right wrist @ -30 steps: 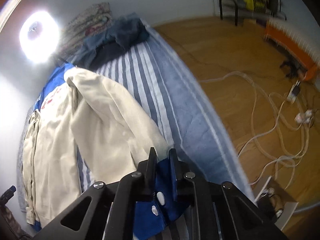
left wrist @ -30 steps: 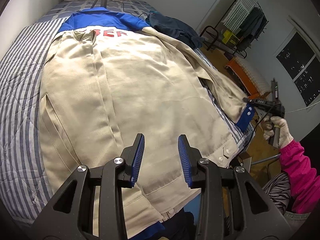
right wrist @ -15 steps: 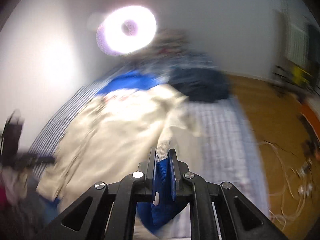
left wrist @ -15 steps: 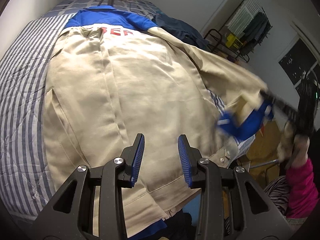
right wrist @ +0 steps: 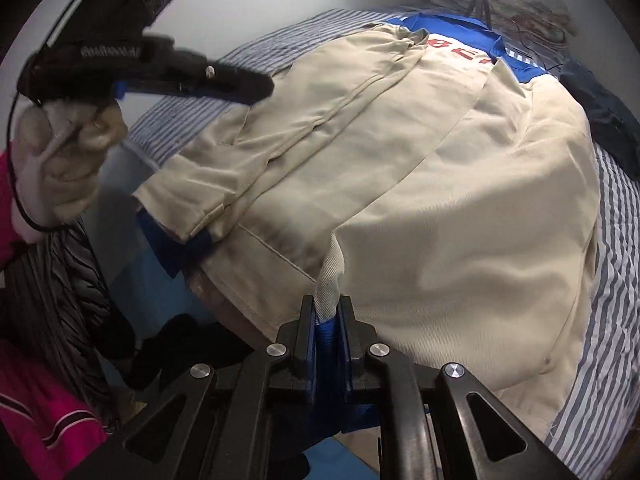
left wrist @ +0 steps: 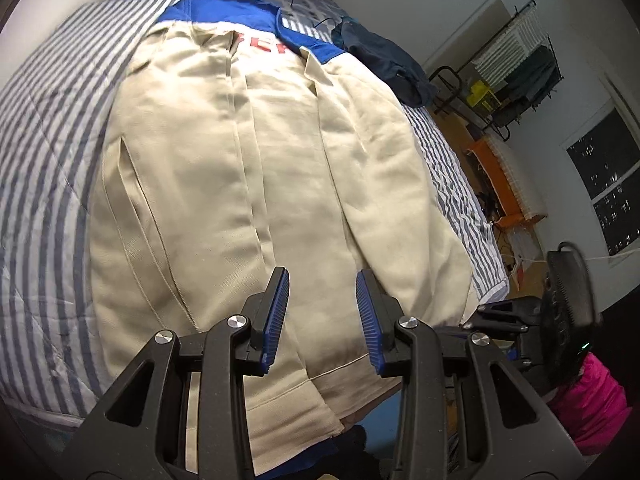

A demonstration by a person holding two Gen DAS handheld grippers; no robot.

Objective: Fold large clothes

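On the striped bed [left wrist: 44,128] my beige jacket [left wrist: 248,184] lies flat, both sleeves folded over its body. My right gripper [right wrist: 325,320] is opening, the sleeve's blue cuff [right wrist: 326,344] between its pads at the hem. My left gripper [left wrist: 322,308] hovers spread above the hem, holding nothing.

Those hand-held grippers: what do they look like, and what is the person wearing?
Each gripper, left gripper and right gripper, is a black frame with triangular cut-outs, silver screws and two fingers lined with ribbed blue pads. The left hand wears a pale knitted glove below a bright pink sleeve; a thin black cable runs past it.
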